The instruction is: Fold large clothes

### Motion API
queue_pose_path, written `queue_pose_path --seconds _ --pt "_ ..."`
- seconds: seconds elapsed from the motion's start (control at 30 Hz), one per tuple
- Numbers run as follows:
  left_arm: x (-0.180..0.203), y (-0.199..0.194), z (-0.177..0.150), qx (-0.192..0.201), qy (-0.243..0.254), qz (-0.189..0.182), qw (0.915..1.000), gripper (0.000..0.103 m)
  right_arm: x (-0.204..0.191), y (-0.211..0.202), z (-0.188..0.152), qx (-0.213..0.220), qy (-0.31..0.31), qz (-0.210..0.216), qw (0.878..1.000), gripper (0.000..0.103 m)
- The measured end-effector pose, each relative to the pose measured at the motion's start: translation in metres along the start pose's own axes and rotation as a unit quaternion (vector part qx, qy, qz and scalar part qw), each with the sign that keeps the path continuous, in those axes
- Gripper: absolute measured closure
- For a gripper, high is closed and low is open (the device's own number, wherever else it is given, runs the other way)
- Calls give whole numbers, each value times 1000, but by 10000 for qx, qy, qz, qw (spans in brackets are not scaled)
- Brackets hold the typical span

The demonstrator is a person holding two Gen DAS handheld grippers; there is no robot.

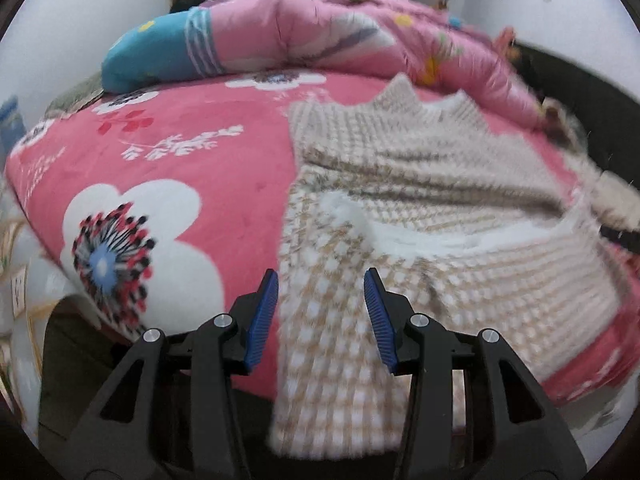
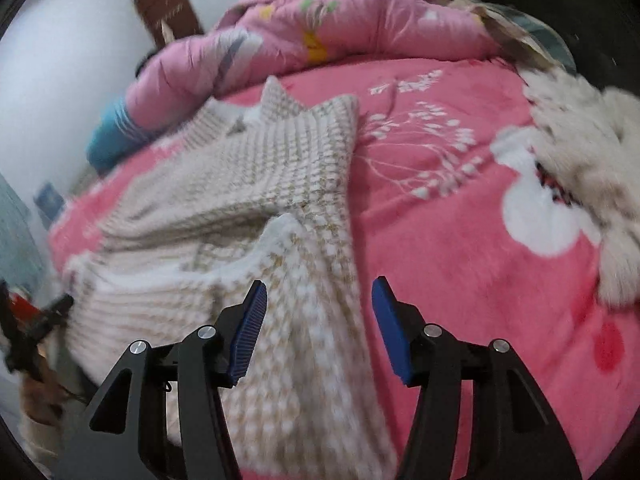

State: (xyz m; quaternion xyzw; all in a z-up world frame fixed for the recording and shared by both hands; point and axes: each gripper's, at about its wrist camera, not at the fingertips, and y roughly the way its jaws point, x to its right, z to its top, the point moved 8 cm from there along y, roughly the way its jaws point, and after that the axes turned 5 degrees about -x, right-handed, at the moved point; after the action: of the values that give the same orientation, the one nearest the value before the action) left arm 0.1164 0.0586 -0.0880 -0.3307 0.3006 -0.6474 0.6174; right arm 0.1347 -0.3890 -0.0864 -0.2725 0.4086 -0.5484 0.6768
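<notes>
Pink floral bedspread (image 1: 180,152) under knit sweater (image 1: 400,208); left tool (image 1: 320,312), right tool (image 2: 318,316) spread, empty.

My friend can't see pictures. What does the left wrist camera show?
A cream and tan checked knit sweater lies half folded on a pink flowered blanket. The left gripper, black with blue pads, is open above its near edge. A puffy pink quilt lies behind.

A cream-and-beige checked knit sweater (image 1: 400,184) lies spread on the pink flowered bed (image 1: 192,160), rumpled across its middle. Its collar points toward the pink quilt (image 1: 300,36) at the bed's far end, and its near part hangs over the bed's near edge.
</notes>
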Motion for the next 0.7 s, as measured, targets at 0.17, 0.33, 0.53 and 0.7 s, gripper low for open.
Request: queue_pose_path --seconds 0.17,0.33,0.53,0.7 --pt "0 21 9 -143 210 188 9995 89 -10 20 12 -104 -356 -306 9988 90" --pt "2 -2 25 267 243 123 9993 94 -23 -2 25 449 -620 -493 9958 93" --pt "-1 -2 60 532 133 25 9985 94 -22 -6 52 728 -464 -464 9952 94" --pt "-2 24 66 431 180 131 9988 94 -18 9 65 751 -293 -462 9957 94"
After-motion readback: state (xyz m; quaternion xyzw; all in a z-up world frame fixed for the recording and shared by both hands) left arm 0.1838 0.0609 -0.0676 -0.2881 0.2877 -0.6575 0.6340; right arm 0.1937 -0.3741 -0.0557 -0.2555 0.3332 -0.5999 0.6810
